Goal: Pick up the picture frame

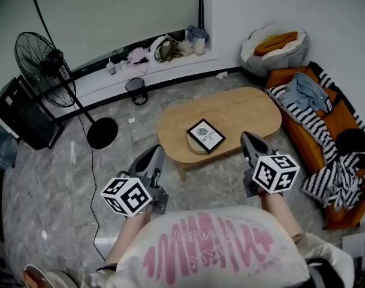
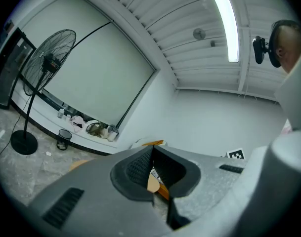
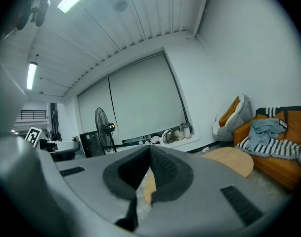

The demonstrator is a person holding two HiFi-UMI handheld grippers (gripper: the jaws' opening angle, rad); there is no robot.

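Note:
A black-edged picture frame (image 1: 206,135) with a white mat lies flat on the oval wooden coffee table (image 1: 242,110), near its front edge. My left gripper (image 1: 156,155) hangs short of the table's left front corner, jaws shut with nothing between them. My right gripper (image 1: 249,140) is just off the table's front edge, right of the frame, also shut and empty. In the left gripper view the closed jaws (image 2: 151,158) hide most of the table. The right gripper view shows the closed jaws (image 3: 150,157) with the tabletop (image 3: 233,161) beyond.
An orange sofa (image 1: 326,131) with striped cloth and clothes stands right of the table. A standing fan (image 1: 47,62) with a round base and trailing cable is at the left. A small black bin (image 1: 136,90) sits by the far wall ledge. A black cabinet (image 1: 23,116) is far left.

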